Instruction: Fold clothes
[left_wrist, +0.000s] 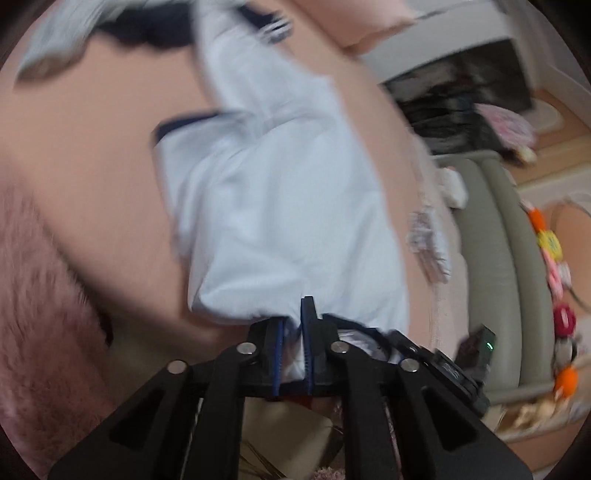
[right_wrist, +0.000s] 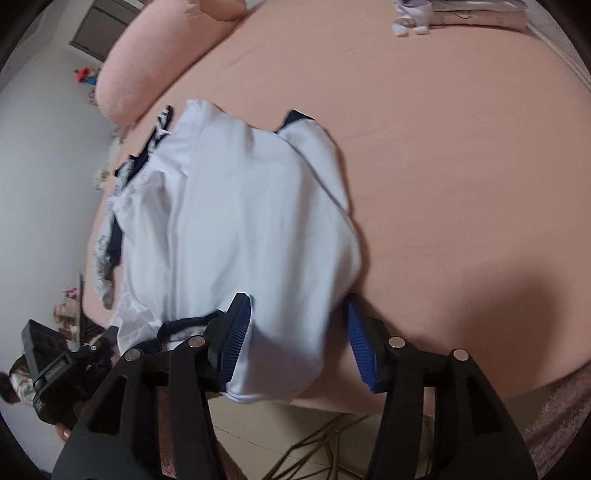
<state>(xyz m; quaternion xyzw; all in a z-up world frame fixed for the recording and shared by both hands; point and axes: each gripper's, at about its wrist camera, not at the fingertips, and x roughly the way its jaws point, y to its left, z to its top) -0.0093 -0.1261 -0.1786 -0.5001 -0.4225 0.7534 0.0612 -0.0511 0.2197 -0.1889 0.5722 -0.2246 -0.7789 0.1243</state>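
The left tool (left_wrist: 295, 332) points down at the near edge of a bed (left_wrist: 92, 140) covered in a peach-pink sheet. Its blue pads stand a narrow gap apart, and the hem of a white shirt (left_wrist: 280, 206) with navy trim runs into that gap; the view is blurred, so whether the pads press on the cloth cannot be told. To the left of this tool lies a fuzzy pink blanket (left_wrist: 40, 295) over the bed's edge. Ahead of it the shirt stretches away across the sheet, with one navy-edged sleeve spread to the left. Beyond the shirt, further ahead, a pile of other clothes (left_wrist: 122, 26) in dark and pale cloth lies blurred. To the tool's right is a grey padded headboard (left_wrist: 495, 236).

The right tool (right_wrist: 295, 336) hangs over the same near edge of the bed (right_wrist: 461, 147). Its blue ribbed pads are spread wide. The shirt (right_wrist: 240, 221) lies ahead of it, and the hem droops between the pads and over the bed's edge: the left pad touches the cloth, while the right pad stands just clear of it. Ahead and to the left of this tool a pink pillow (right_wrist: 147, 66) rests at the far side of the bed.
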